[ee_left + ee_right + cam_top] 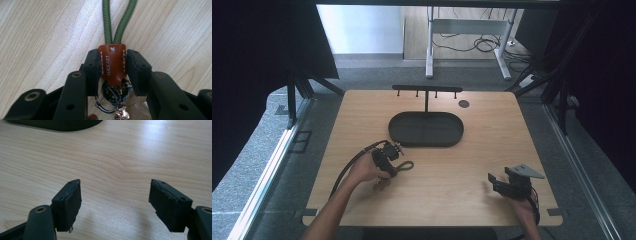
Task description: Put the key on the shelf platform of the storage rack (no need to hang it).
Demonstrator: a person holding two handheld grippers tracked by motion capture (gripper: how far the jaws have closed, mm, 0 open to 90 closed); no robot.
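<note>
Clearly the left gripper point(113, 66) is clamped on a keychain: its two black jaws press on either side of the brown leather tab point(113, 62), which sits squarely between the pads. In the high view this left gripper point(388, 159) sits left of the table's middle, just in front of the dark oval tray point(426, 129).

From the tab a doubled green cord point(117, 22) runs straight away from the jaws along the wood — that is the keychain's long axis, in line with the gripper's own reach. Seen from above, the green cord point(405, 166) forms a small loop lying flat on the table, pointing to the right of the gripper. Behind the tab, between the jaw arms, hang dark metal rings point(110, 96) and a small shiny charm point(122, 114).

The right gripper point(115, 202) has its jaws spread wide apart with bare table point(120, 157) between them — it holds nothing. From above, the right gripper point(504, 184) rests near the table's front right corner, well apart from the keychain.

Behind the tray stands a black T-shaped rack point(427, 90) with small pegs. Nothing lies between the cord and the tray.
</note>
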